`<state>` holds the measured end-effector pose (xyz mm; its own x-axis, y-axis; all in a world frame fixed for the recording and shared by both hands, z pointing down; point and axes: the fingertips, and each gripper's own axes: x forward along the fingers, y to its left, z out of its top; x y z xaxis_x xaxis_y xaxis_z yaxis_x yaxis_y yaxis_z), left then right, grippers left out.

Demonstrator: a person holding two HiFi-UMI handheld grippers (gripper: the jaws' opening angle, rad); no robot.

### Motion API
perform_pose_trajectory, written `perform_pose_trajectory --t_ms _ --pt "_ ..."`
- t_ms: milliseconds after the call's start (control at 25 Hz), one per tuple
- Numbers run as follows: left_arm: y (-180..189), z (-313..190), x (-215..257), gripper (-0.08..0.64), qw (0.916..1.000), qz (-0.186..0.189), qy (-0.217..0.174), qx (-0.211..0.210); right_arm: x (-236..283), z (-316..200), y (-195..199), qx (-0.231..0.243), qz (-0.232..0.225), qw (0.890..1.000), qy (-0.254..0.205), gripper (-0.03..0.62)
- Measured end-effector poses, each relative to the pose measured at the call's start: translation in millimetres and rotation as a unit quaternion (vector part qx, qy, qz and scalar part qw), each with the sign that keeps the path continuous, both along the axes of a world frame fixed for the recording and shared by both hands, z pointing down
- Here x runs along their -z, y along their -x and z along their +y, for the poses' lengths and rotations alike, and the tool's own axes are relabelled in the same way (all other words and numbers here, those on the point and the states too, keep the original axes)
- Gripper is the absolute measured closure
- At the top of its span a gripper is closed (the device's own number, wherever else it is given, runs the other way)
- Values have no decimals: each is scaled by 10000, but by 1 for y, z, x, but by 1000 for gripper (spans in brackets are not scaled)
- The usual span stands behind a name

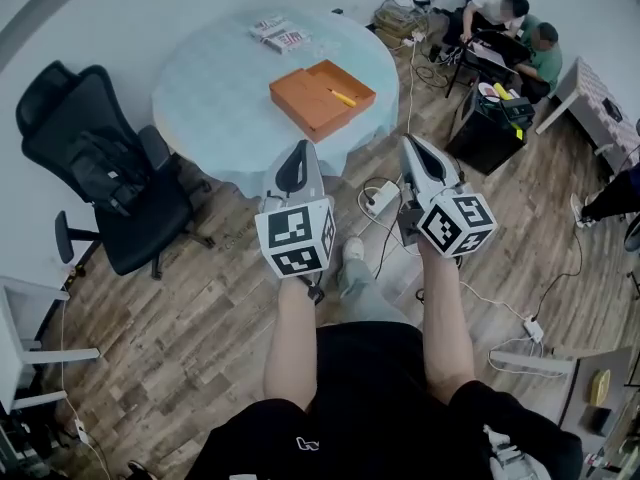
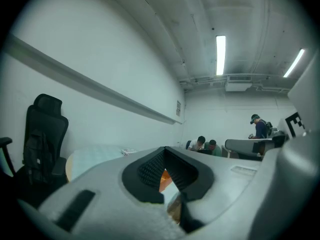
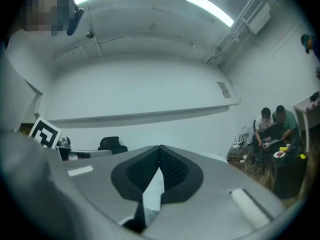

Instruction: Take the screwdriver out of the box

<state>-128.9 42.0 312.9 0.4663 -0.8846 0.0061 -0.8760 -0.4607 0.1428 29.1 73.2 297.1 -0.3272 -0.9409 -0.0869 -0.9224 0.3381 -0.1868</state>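
A black office chair [image 1: 100, 168] stood at far left on the wood-plank floor [image 1: 200, 338], just beside the round bench [image 1: 200, 98], which was draped in a pale cloth. A small stack of printed packets [image 1: 278, 34] lay near the bench's far edge. Toward the bench's right side sat the open orange box [image 1: 305, 106]. The yellow screwdriver [image 1: 343, 97] lay inside it, close to the right-hand wall and touched by nothing.

From my remote seat I had both pairs of tongs short of the bench, held level over the floor. They pointed toward the bench and were well apart from the box. The left tongs [image 1: 301, 148] were closed tip to tip and gripped nothing. In the left gripper view, a sliver of the orange box showed through the slit below their meeting pads. The right tongs [image 1: 412, 146] were likewise fully closed and empty, their ribbed pads pressed together at the tips.

A white power strip [image 1: 382, 200] lay on the floor between the two pairs of tongs, its cable trailing off. At upper right, two seated people [image 1: 525, 30] bent over a dark desk [image 1: 490, 118] amid a tangle of cords.
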Motion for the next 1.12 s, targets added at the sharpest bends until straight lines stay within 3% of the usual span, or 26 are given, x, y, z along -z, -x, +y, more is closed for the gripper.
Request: perform_pose_trajectory --t_ms 280,440,640,880,1000,1120 --pt "-2 -106 -41 557 9985 -223 331 372 -32 -121 4 705 -17 9975 95 588" --pt "-30 -178 -64 557 9961 -276 692 482 -46 -195 -30 748 -142 9965 343 588" --pt "-82 -263 -52 557 9968 -384 534 459 -40 -288 -89 588 -204 9976 310 588" --pt "-112 -309 -53 557 9949 -664 529 551 -35 -340 -117 727 60 9972 188 588" --pt "-118 -325 -58 557 9940 -695 619 572 -47 -359 -109 922 22 9952 313 588" --pt "-126 -336 -74 557 9908 -1022 713 534 -69 -376 -105 988 53 9933 592 588"
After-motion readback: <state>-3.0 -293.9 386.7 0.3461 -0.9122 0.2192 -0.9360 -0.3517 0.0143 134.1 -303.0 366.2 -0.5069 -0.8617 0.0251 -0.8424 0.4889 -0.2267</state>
